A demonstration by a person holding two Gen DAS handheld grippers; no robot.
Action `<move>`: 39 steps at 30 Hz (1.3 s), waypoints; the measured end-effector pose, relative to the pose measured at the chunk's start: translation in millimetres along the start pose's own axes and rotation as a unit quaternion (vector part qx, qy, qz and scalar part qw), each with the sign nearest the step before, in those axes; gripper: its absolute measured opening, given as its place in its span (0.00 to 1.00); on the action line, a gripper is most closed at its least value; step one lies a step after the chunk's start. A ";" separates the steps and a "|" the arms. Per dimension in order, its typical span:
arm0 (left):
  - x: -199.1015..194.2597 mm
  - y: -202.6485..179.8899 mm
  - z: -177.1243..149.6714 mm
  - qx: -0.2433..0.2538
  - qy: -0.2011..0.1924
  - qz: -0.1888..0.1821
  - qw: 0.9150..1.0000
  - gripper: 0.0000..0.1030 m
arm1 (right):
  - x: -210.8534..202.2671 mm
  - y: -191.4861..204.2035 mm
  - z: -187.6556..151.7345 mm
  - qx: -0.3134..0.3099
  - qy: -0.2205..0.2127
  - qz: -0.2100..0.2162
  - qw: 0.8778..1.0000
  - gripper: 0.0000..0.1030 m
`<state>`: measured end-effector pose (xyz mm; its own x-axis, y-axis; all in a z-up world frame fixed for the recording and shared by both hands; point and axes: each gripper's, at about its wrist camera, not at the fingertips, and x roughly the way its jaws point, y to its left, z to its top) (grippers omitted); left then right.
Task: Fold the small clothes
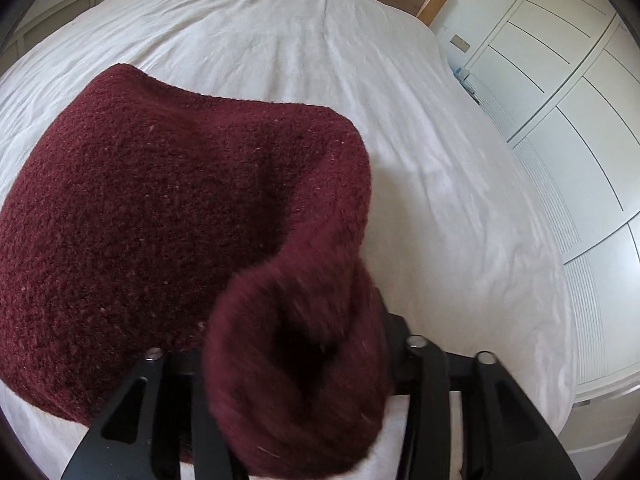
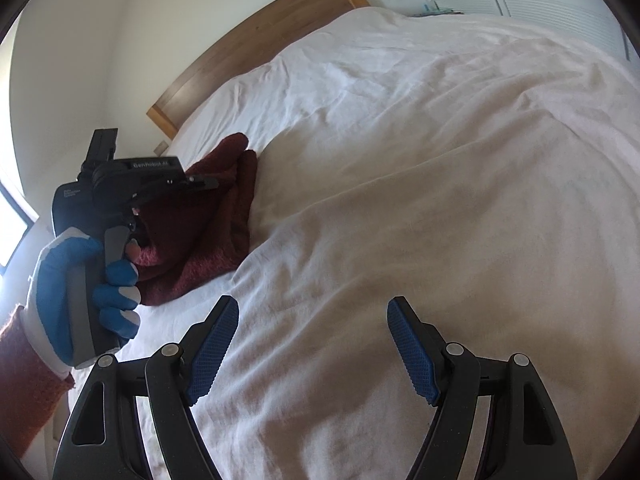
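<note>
A dark red knitted garment [image 1: 168, 208] lies on the white bed sheet [image 1: 440, 200]. In the left wrist view my left gripper [image 1: 296, 360] is shut on a bunched fold of that garment, which covers the fingertips and hangs over them. In the right wrist view the same garment [image 2: 208, 216] lies at the left, with the left gripper [image 2: 200, 182] on it, held by a hand in a blue and white glove [image 2: 80, 288]. My right gripper [image 2: 312, 328] is open and empty, its blue pads [image 2: 212, 356] apart above bare sheet.
A wooden headboard [image 2: 256, 40] runs along the far end of the bed. White wardrobe doors [image 1: 580, 120] stand along the bed's right side. The sheet [image 2: 440, 200] is wrinkled and spreads wide to the right of the garment.
</note>
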<state>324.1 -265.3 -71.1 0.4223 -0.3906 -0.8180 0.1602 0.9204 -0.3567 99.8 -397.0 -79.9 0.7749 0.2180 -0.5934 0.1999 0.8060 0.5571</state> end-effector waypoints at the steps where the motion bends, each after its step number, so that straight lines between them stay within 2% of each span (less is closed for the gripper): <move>1: 3.3 -5.1 3.6 0.001 0.003 -0.006 1.000 0.45 | 0.2 0.4 0.2 -0.001 0.000 -0.001 1.000 0.76; 6: 10.8 -22.3 -5.7 0.022 0.011 -0.014 1.000 0.50 | -0.2 4.1 -0.4 -0.008 0.003 -0.009 1.000 0.76; 11: 14.4 -22.3 -16.6 0.014 0.031 -0.054 0.998 0.53 | -0.5 8.1 -0.5 -0.015 0.007 -0.020 1.000 0.76; 18: -8.6 -11.4 -8.2 0.035 0.034 -0.109 0.993 0.53 | -3.7 26.9 2.1 -0.050 0.014 -0.036 0.998 0.76; 21: -26.6 2.7 -4.3 0.056 0.026 -0.121 0.991 0.53 | -2.8 42.4 4.8 -0.072 0.018 -0.039 0.996 0.76; 25: -52.3 29.8 4.0 0.091 0.001 -0.109 0.990 0.53 | 4.0 72.7 13.7 -0.105 0.017 -0.031 0.994 0.76; 31: -78.2 71.2 14.6 0.115 -0.027 -0.062 0.991 0.53 | 26.7 138.3 41.9 -0.165 0.007 0.007 0.986 0.76; 32: -80.9 79.1 26.8 0.120 -0.030 -0.053 0.991 0.53 | 33.3 151.0 47.0 -0.176 0.007 0.014 0.984 0.76; 35: -79.9 94.3 31.6 0.127 -0.032 -0.039 0.991 0.53 | 60.9 187.4 61.0 -0.208 0.013 0.036 0.977 0.76; 37: -85.7 111.4 30.9 0.122 -0.028 -0.035 0.991 0.53 | 78.3 199.2 65.2 -0.220 0.022 0.039 0.974 0.76; 39: -73.7 122.4 30.4 0.121 -0.020 -0.036 0.992 0.53 | 102.5 205.5 68.1 -0.231 0.039 0.031 0.972 0.76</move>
<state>339.8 -123.3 -40.8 0.4363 -0.4585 -0.7742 0.3979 0.8701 -0.2910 261.1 -246.5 13.3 0.7261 0.3000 -0.6188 -0.1497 0.9472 0.2835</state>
